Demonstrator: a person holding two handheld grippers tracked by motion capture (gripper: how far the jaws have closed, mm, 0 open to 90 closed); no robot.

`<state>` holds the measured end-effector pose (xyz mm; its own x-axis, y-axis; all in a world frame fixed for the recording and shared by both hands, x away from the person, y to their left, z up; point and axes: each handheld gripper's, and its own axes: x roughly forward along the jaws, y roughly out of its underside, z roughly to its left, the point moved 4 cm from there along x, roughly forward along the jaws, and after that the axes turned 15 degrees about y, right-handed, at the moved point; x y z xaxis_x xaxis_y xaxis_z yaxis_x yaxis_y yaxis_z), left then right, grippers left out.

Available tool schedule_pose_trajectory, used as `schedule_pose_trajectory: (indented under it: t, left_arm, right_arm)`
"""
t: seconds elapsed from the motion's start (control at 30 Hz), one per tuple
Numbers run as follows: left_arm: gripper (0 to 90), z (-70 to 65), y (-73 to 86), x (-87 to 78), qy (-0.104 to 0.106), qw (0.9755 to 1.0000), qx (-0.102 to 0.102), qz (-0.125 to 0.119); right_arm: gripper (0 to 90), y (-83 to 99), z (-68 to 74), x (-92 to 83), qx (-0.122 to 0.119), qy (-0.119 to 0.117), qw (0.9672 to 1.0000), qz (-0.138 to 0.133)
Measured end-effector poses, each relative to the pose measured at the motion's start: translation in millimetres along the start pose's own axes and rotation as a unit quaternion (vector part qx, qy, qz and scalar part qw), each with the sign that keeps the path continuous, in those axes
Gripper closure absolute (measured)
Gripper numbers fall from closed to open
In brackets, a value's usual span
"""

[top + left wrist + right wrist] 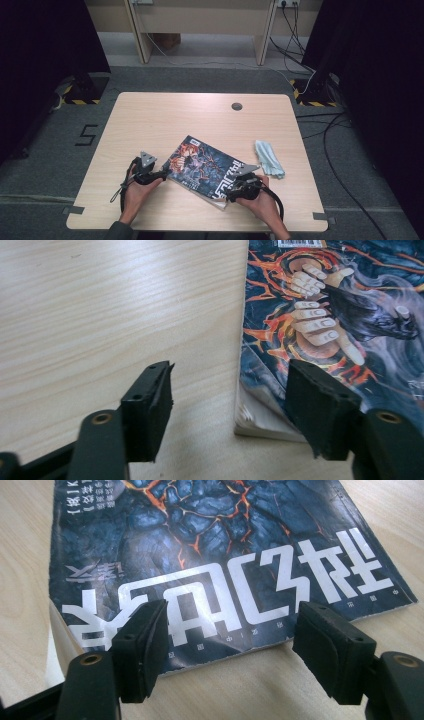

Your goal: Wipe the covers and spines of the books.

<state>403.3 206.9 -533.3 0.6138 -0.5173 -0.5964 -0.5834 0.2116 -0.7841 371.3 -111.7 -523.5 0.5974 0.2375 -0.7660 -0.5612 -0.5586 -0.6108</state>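
A pale wooden desk [150,120] is shown on grey carpet between dark curtains, with cables trailing on the floor at the right. A comic magazine [207,170] lies flat and closed on the near half of the desk, turned at an angle, its dark blue and orange cover facing up. A folded light blue cloth [269,159] rests just beside it on the right, apart from it.

The left gripper [161,175] is held at the magazine's left edge. In the left gripper view its 2 fingers [150,405] are seen spread apart: 1 stands over bare desk, the other over the cover near the lower corner, and nothing is clamped between them. The right gripper [231,192] is held at the near right corner; in the right gripper view its fingers [142,642] are likewise parted, both above the edge that bears the large white lettering, with no grip taken.

The step in hand is judged to be the approach to the magazine from both sides, before any grasp. For the next move, 1 finger would probably have to be slid under the thin cover or page edge and the other lowered onto it, so that only the intended sheets are pinched; the flat, flexible pages offer little purchase.
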Motion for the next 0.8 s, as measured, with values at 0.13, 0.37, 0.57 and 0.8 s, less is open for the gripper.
schedule_pose_trajectory:
  t: [0.13, 0.37, 0.57, 0.8]
  left_arm:
    - [29.4, -20.9, 3.6, -12.7, 0.04, 0.9992, -0.005, 0.004]
    - [29.7, -67.8, 20.7, -17.2, 0.136, 0.9896, -0.045, 0.018]
    - [28.1, -85.4, 26.8, -7.5, 0.167, 0.9827, -0.075, 0.029]
    - [26.5, -89.5, 25.8, -0.6, 0.179, 0.9789, -0.097, 0.022]
  right_arm:
    - [30.0, -6.7, -11.8, -4.7, -0.005, 0.012, 0.9993, -0.035]
    - [30.0, -16.4, -42.1, 3.5, 0.014, 0.038, 0.9985, -0.037]
    - [30.0, -31.0, -55.4, 18.7, 0.022, 0.039, 0.9984, -0.034]
    - [29.8, -36.3, -61.9, 42.9, 0.041, 0.016, 0.999, 0.001]
